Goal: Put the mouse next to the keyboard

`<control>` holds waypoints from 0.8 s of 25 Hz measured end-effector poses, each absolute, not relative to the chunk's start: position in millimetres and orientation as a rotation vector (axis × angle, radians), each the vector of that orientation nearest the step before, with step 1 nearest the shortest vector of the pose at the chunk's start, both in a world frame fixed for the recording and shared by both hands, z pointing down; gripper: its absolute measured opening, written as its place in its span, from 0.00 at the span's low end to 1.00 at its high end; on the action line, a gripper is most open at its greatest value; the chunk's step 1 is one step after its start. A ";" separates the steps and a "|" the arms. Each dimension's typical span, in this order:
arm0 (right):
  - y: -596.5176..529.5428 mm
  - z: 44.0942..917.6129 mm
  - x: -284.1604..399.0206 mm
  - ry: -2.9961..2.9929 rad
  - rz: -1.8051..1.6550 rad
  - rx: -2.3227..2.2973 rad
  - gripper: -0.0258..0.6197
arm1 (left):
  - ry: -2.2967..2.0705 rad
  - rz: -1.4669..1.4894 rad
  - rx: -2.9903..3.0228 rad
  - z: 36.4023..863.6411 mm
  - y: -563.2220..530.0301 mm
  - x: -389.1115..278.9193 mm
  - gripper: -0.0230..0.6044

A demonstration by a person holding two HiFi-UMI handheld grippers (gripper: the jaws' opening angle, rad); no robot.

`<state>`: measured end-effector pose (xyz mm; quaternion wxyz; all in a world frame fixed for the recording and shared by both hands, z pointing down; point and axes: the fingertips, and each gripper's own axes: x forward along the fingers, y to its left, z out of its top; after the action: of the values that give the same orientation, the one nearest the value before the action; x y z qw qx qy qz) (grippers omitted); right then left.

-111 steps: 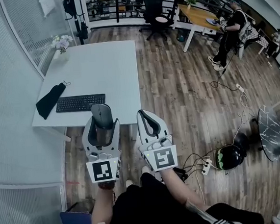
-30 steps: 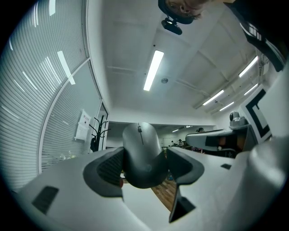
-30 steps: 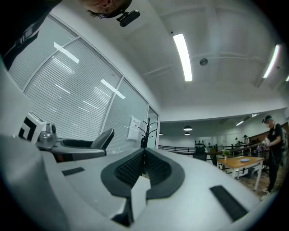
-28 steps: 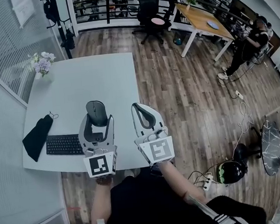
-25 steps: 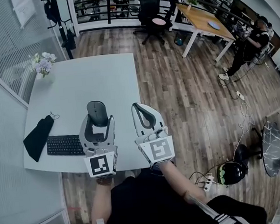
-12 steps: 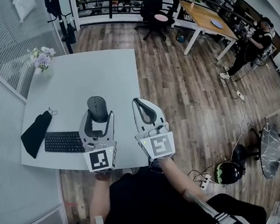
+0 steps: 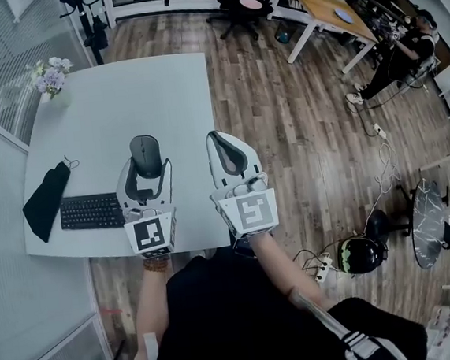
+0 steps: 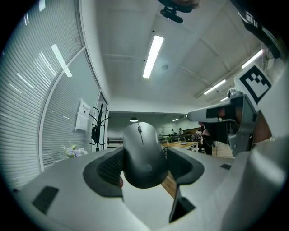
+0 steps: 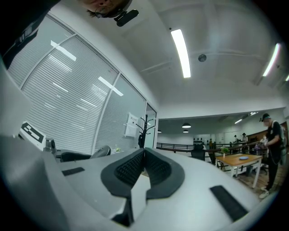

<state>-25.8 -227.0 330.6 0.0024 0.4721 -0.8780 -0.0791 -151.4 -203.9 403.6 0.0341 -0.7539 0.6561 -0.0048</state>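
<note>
While the left claw [image 7: 146, 162] hangs over the near part of the white table [image 7: 161, 86], its jaws are pressed on both sides of a dark grey mouse [image 7: 146, 153]. In the left gripper view the mouse [image 8: 142, 155] fills the gap between the two pads and sticks out in front of them. Just right of it, the right claw [image 7: 222, 145] is over the table's right edge, with its jaws fully together and nothing between them. Left of the left claw lies a black keyboard [image 7: 91, 213], and a black cloth [image 7: 45, 202] is just beyond it. Far ahead to the left, flowers [image 7: 48, 73] stand at the table's corner.
</note>
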 end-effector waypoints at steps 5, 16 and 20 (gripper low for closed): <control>-236.8 335.5 -11.3 -2.750 -0.239 1.508 0.04 | 2.028 -0.093 -2.357 433.1 -213.7 -146.6 0.52; -249.5 343.0 10.8 -2.692 -0.230 1.574 0.04 | 2.071 -0.255 -2.477 509.1 -223.0 -145.4 0.52; -251.6 345.9 18.8 -2.679 -0.225 1.582 0.04 | 2.091 -0.305 -2.527 535.1 -227.7 -140.3 0.52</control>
<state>18.8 -251.6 345.9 0.0113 0.5070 -0.8588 -0.0721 -140.3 -227.7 535.1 -0.0761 -0.7649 0.6330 -0.0924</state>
